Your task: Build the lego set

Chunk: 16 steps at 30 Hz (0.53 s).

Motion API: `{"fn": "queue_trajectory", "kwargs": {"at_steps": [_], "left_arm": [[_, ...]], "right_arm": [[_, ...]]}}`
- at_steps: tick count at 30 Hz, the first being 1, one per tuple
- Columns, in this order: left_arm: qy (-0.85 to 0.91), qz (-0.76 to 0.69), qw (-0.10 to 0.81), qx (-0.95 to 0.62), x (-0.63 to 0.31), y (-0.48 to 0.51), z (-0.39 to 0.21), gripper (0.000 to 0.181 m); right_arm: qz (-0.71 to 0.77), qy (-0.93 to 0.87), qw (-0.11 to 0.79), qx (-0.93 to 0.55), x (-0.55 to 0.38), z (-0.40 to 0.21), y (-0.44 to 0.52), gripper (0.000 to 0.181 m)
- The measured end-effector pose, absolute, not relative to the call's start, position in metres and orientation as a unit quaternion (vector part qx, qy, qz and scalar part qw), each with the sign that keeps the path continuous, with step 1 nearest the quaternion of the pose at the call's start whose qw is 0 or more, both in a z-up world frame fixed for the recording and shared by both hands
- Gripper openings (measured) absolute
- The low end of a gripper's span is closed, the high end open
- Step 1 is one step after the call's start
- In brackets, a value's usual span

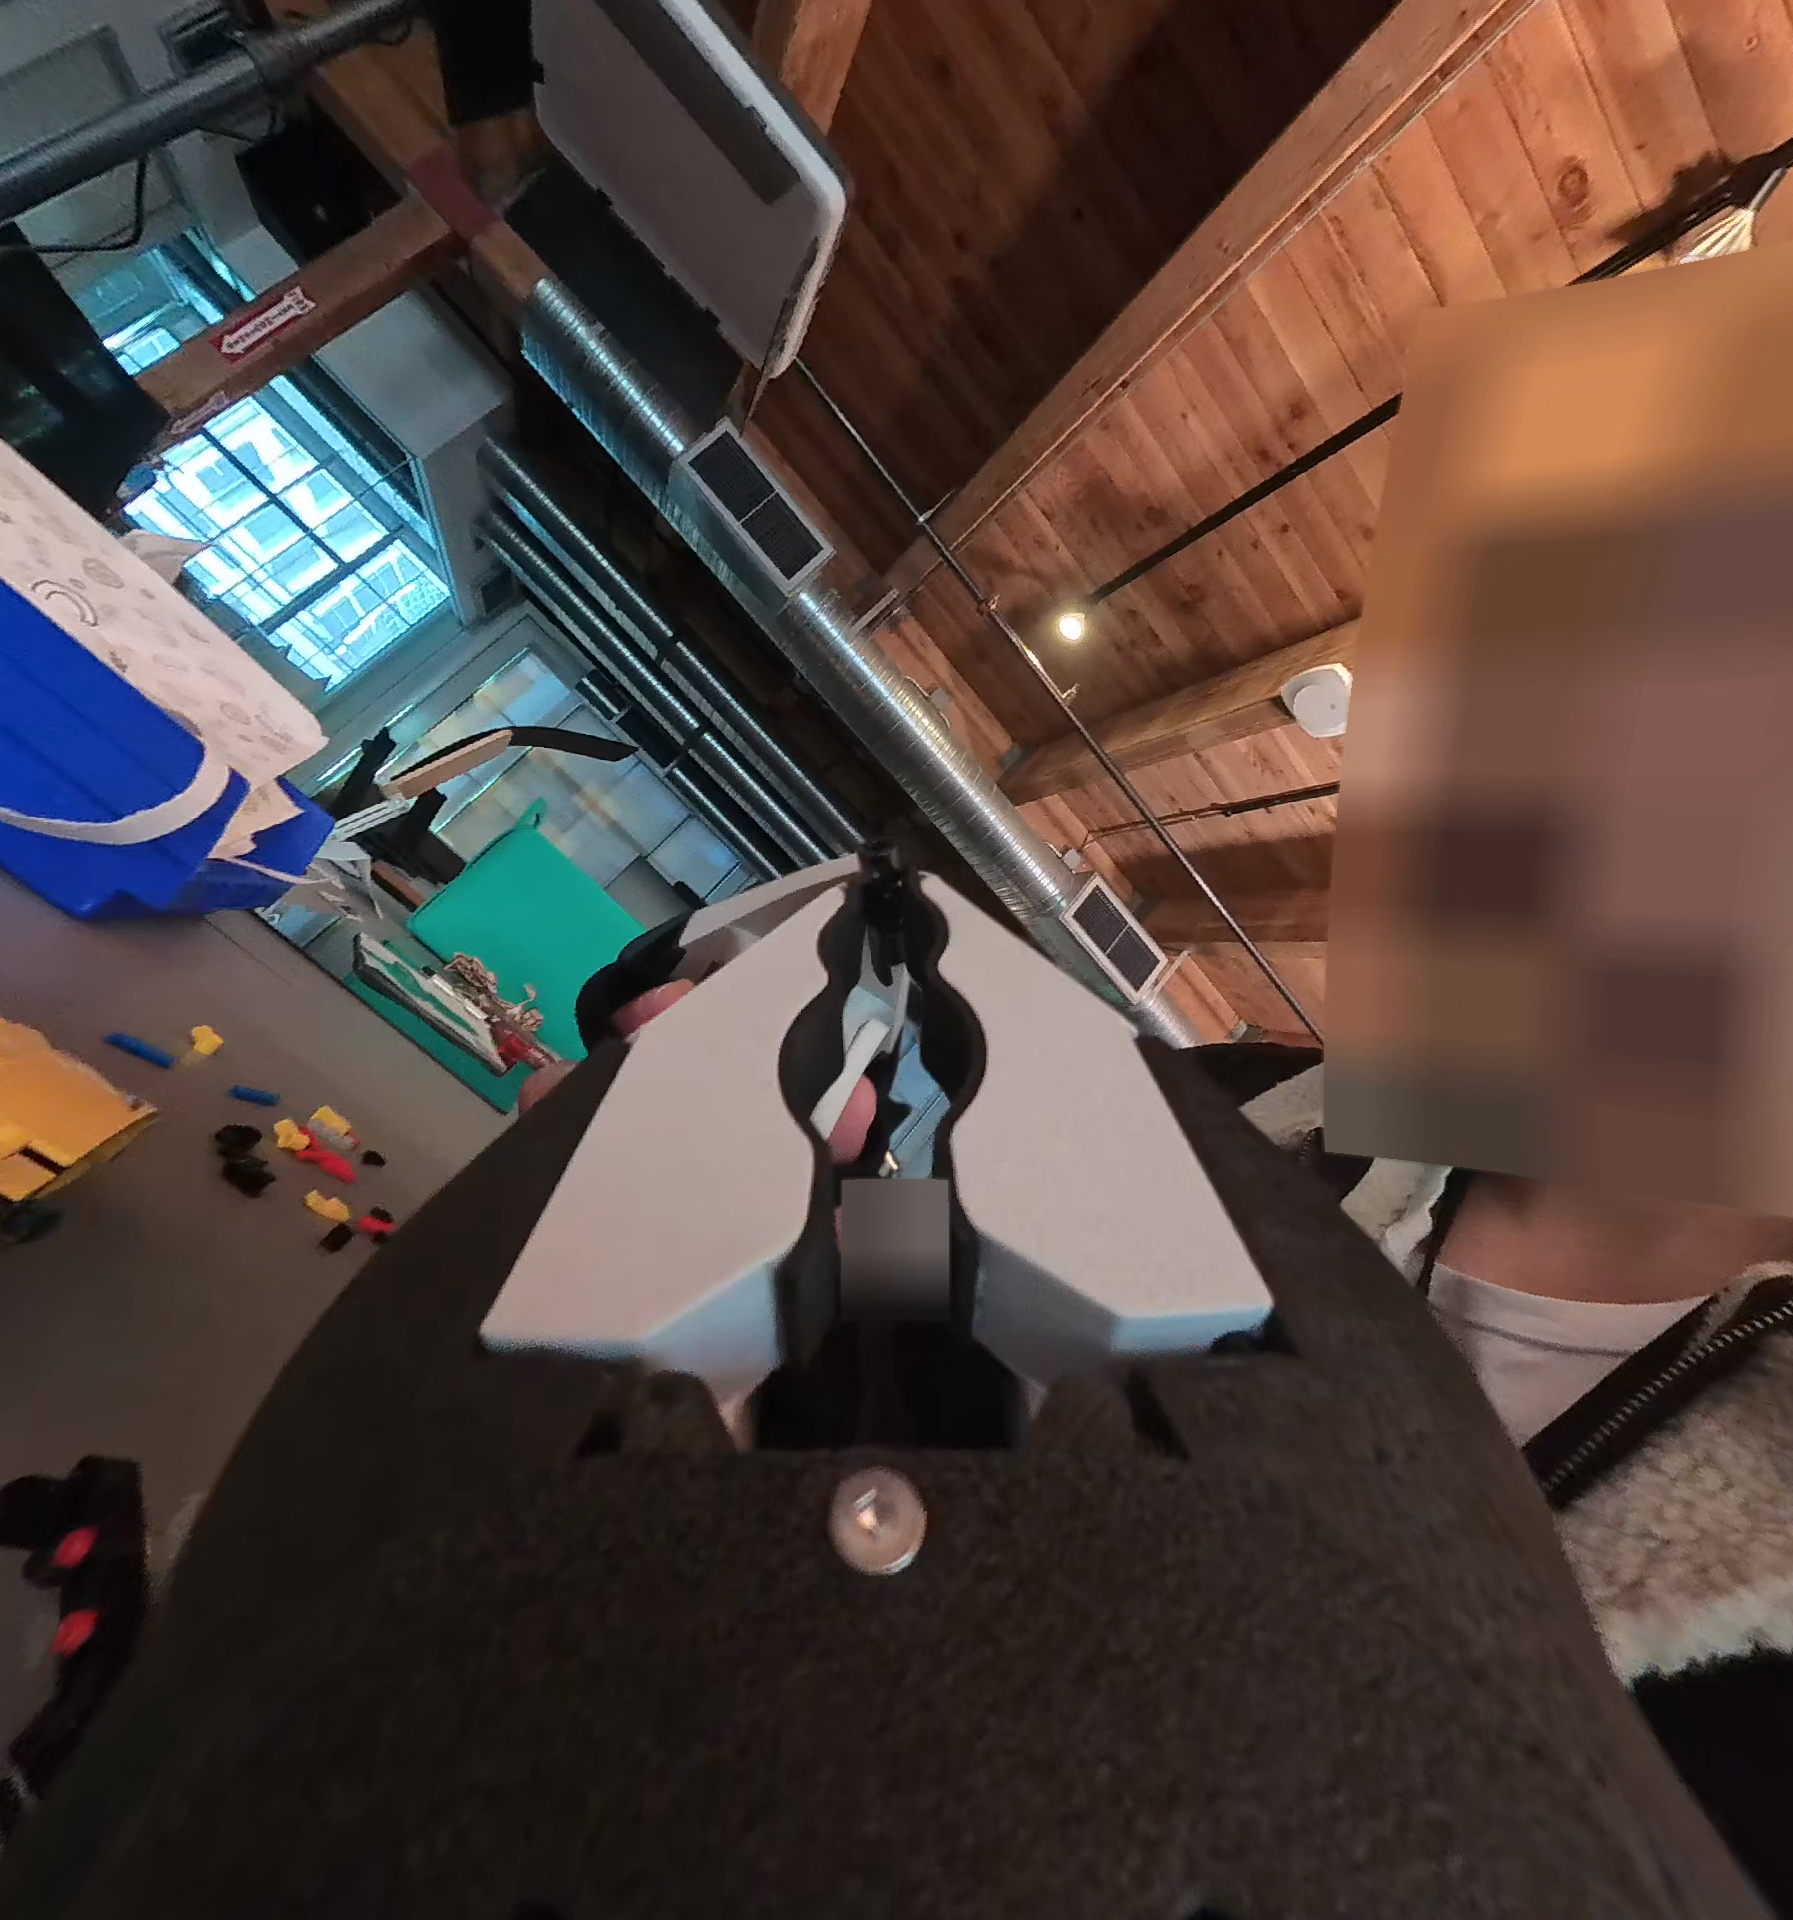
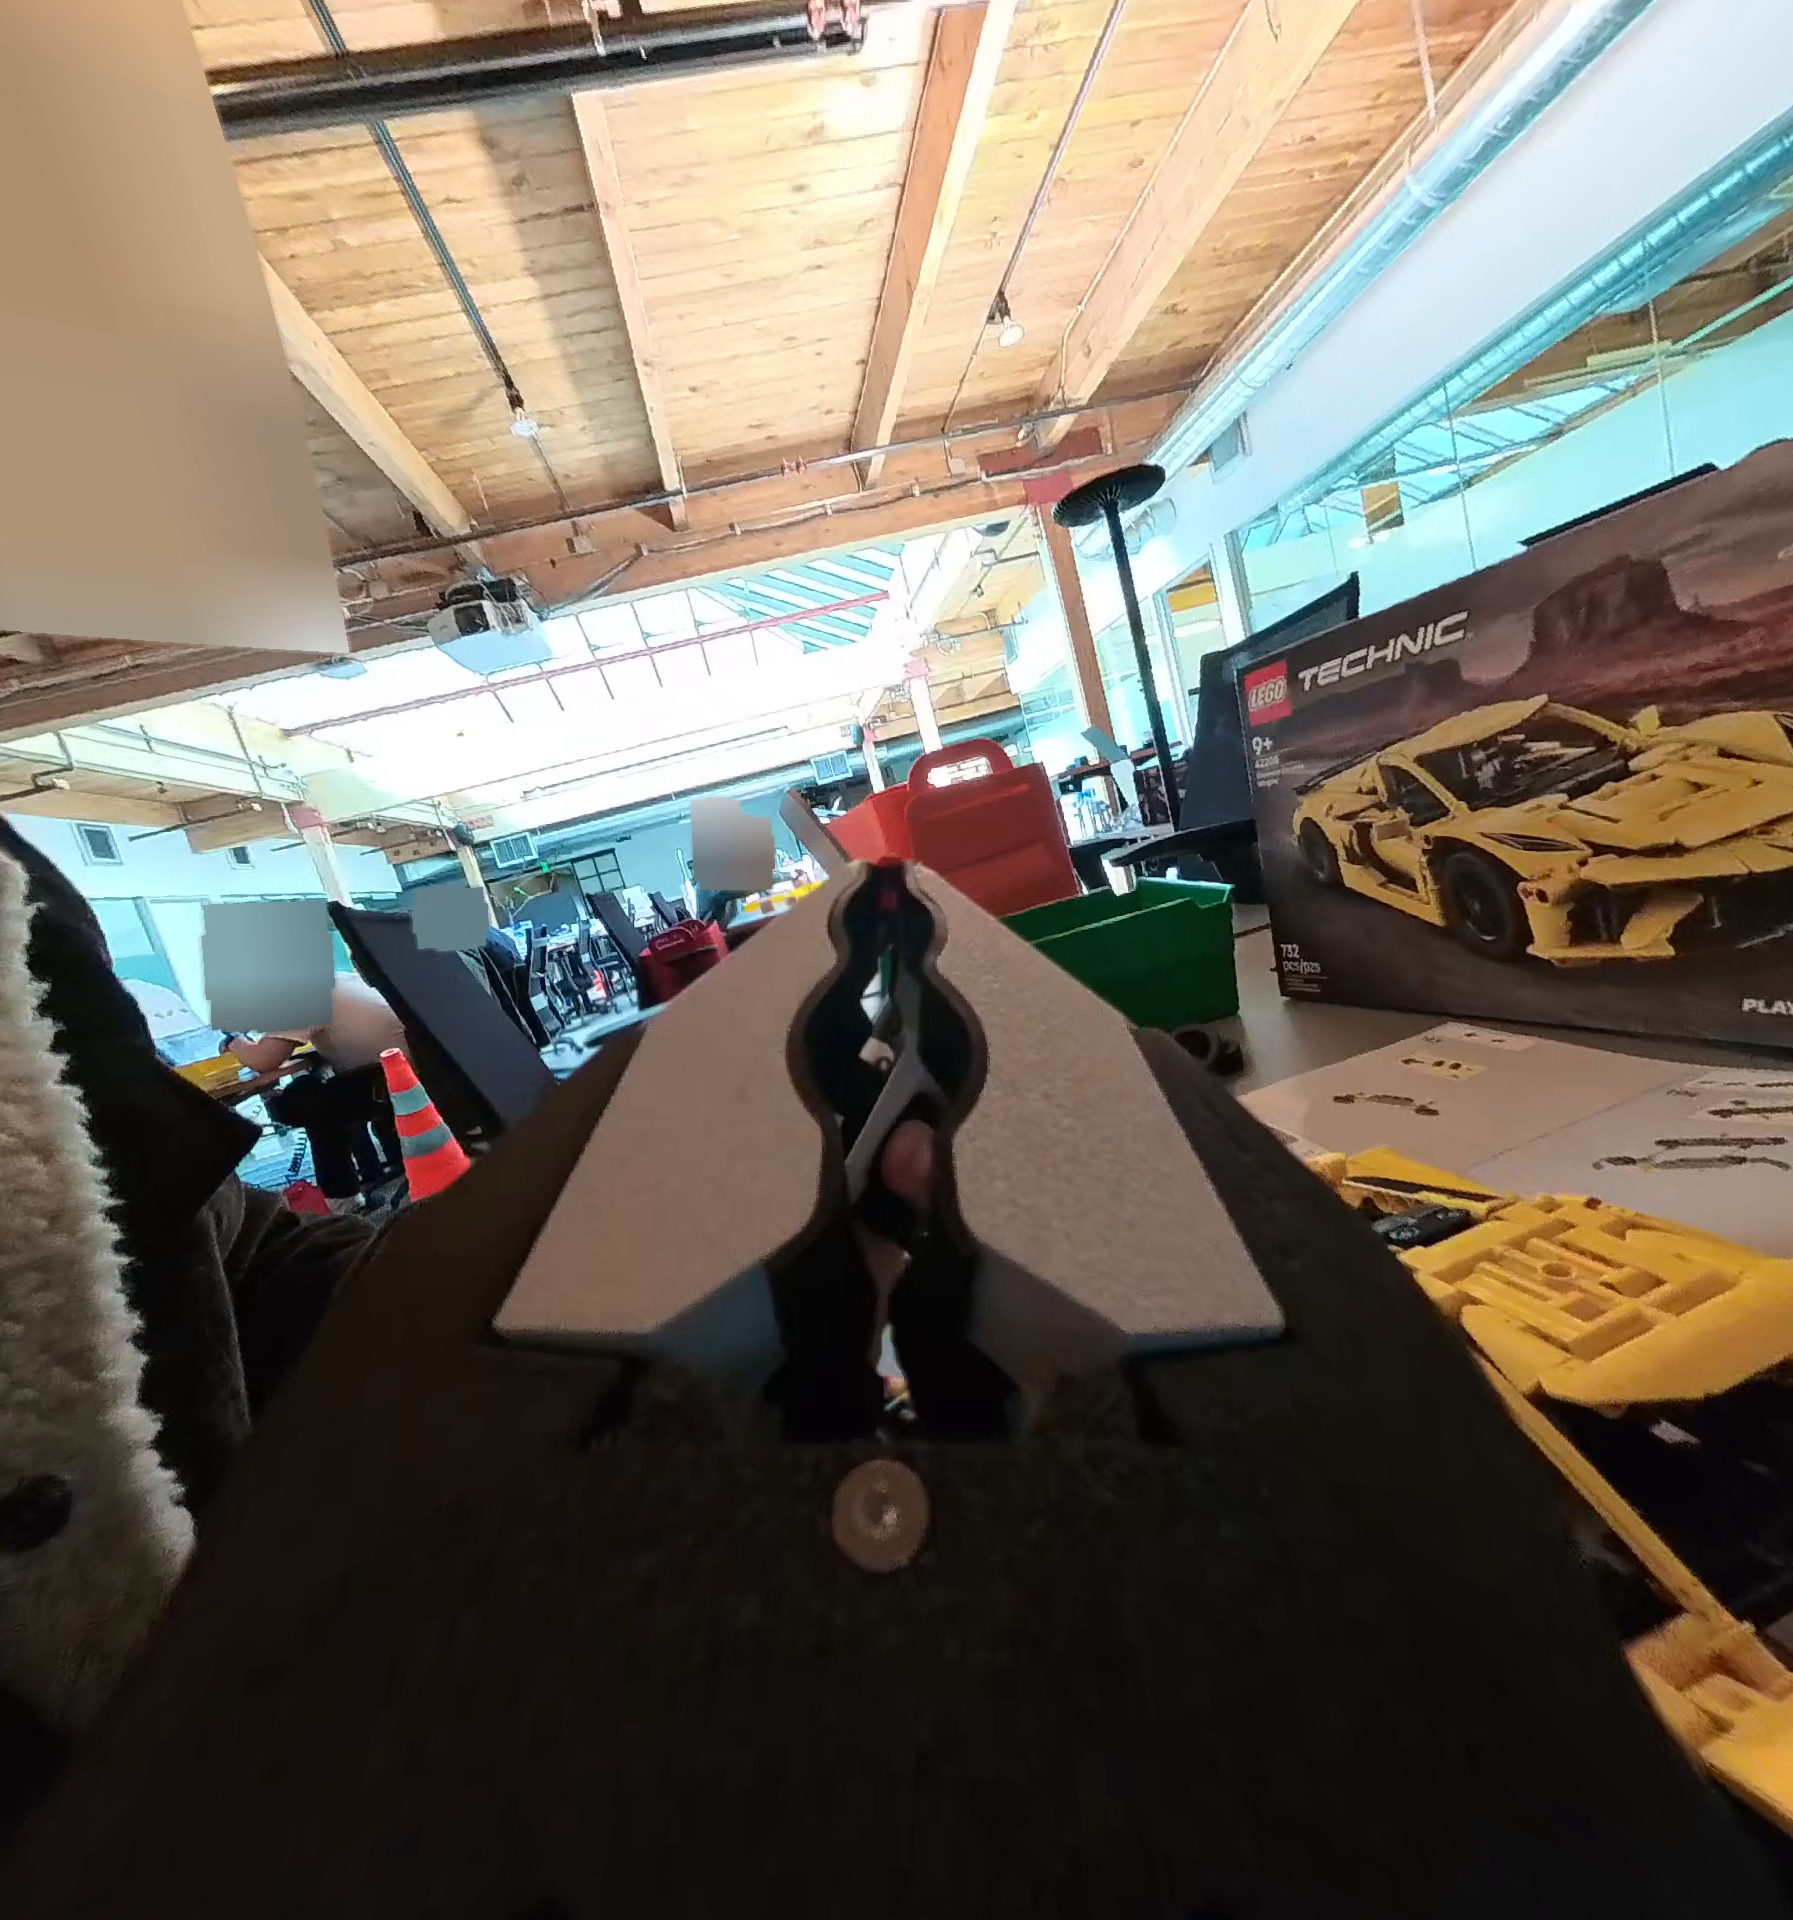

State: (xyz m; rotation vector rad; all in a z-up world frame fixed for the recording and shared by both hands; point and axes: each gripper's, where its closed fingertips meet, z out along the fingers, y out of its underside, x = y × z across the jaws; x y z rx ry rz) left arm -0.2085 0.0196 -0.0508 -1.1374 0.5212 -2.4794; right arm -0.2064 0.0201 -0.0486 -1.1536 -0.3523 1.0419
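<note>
- The work surface is a grey table point(image 1: 279, 997); loose lego pieces point(image 1: 300, 1153) in yellow, red, black and blue lie scattered on it, with a blue bin point(image 1: 61, 748) farther back.
- The room is an open workshop under a wooden plank ceiling point(image 2: 767, 260) with beams and a silver duct point(image 1: 902, 707).
- In the right wrist view, the lego box point(image 2: 1557, 821) stands upright on the table with its long axis across the view. The yellow car pictured on it points left.
- Printed instruction sheets point(image 2: 1494, 1101) lie flat before the box; a green bin point(image 2: 1141, 956) sits just left of it.
- The part-built yellow lego model point(image 2: 1598, 1309) lies at lower right; its long axis runs from the near right corner away toward the sheets.
- The left gripper point(image 1: 884, 868) is raised toward the ceiling, tips drawn together on a small dark piece point(image 1: 881, 883), too small to name.
- The right gripper point(image 2: 887, 873) is also raised and narrow, tips meeting around a small red-and-black bit point(image 2: 888, 883).
- The two grippers seem to meet tip to tip, though neither view shows this plainly.
</note>
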Motion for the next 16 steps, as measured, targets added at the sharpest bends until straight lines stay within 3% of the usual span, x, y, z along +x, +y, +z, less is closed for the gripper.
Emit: {"fn": "queue_trajectory", "kwargs": {"at_steps": [6, 16], "left_arm": [[0.193, -0.858, 0.201, -0.431, -0.204, 0.023, -0.059, 0.006], [0.157, -0.906, 0.138, -0.368, -0.213, 0.019, -0.046, 0.005]], "right_arm": [[0.467, -0.159, 0.682, -0.540, -0.203, -0.056, 0.024, 0.001], [0.460, -0.170, 0.714, -0.500, -0.210, -0.044, 0.016, 0.001]]}}
